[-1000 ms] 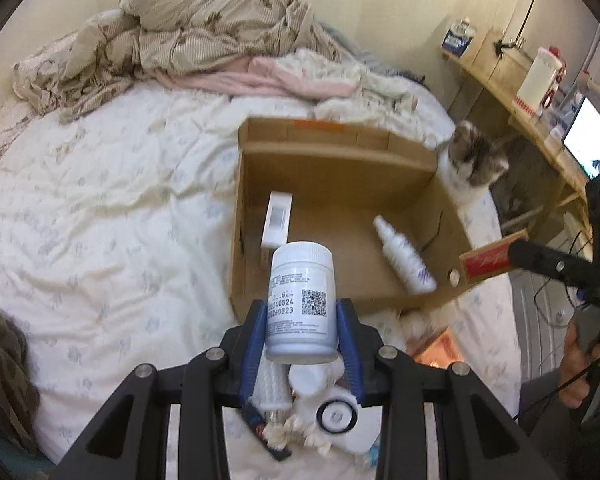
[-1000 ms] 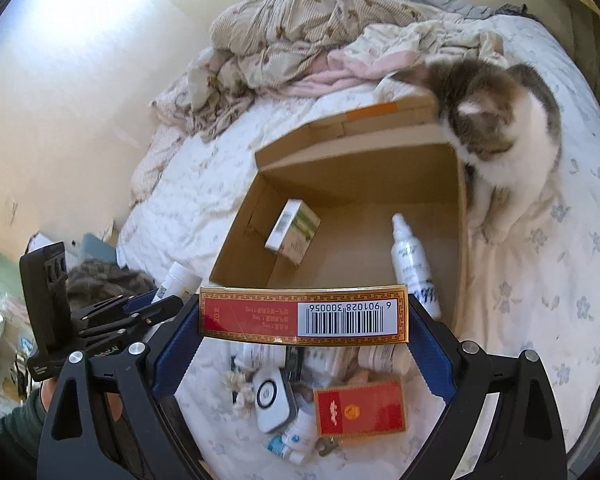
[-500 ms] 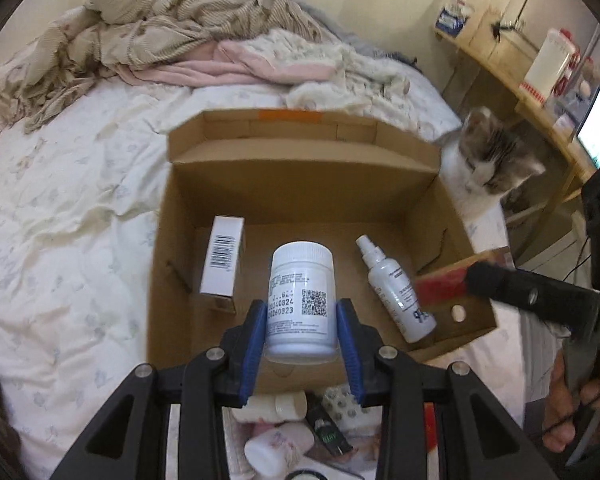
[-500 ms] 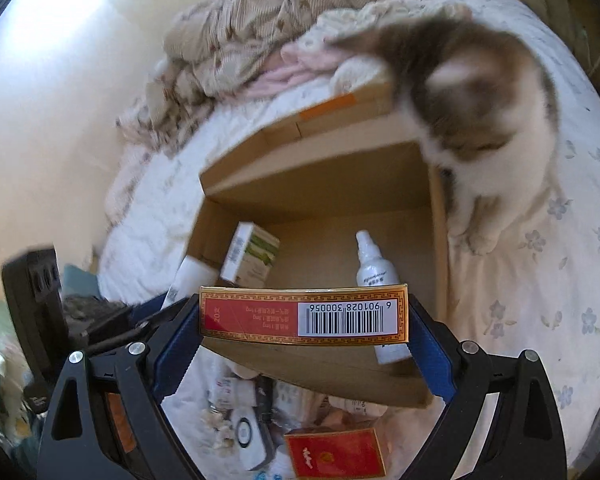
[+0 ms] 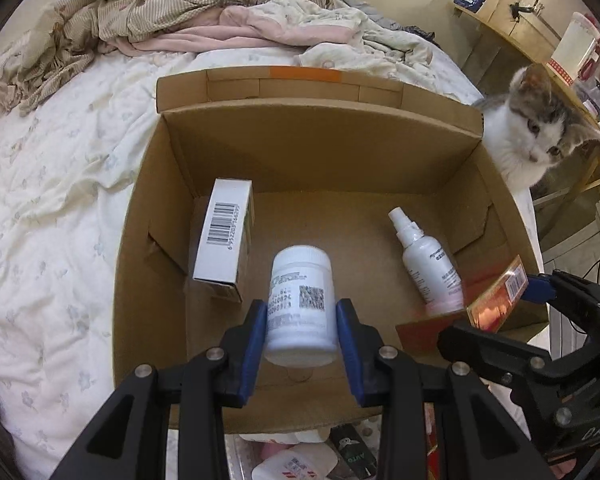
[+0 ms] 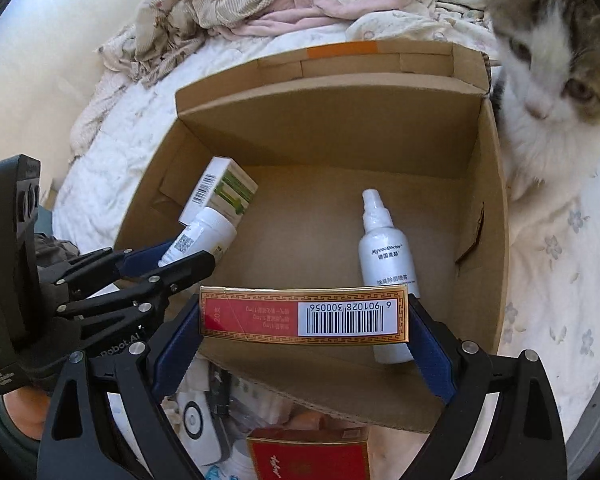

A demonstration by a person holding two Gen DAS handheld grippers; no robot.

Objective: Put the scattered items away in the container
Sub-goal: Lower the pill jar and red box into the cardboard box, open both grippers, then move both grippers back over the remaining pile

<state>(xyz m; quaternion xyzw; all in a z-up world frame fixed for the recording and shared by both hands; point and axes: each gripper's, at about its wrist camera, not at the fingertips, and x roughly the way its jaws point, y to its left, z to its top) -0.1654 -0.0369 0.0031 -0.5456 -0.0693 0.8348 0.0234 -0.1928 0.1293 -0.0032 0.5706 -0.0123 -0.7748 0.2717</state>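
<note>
An open cardboard box (image 5: 172, 168) (image 6: 488, 184) sits on the bed. Inside lie a white carton with a barcode (image 5: 224, 236) (image 6: 220, 192) at the left and a white spray bottle (image 5: 426, 260) (image 6: 384, 264) at the right. My left gripper (image 5: 302, 320) is shut on a white pill jar (image 5: 302, 304) and holds it over the box's near part; the jar also shows in the right wrist view (image 6: 198, 240). My right gripper (image 6: 304, 316) is shut on a red and gold cigarette pack (image 6: 304, 312) (image 5: 496, 300) over the box's near right edge.
A grey and white cat (image 5: 536, 140) (image 6: 556, 80) sits at the box's right side, looking in. More loose items lie on the bed in front of the box: a red pack (image 6: 308, 454), white bottles (image 5: 296, 466), a round white device (image 6: 192, 420). Crumpled bedding (image 5: 180, 8) lies behind.
Both grippers have moved forward with their loads, from over the loose pile to over the box. The cat has leaned closer to the box's right side.
</note>
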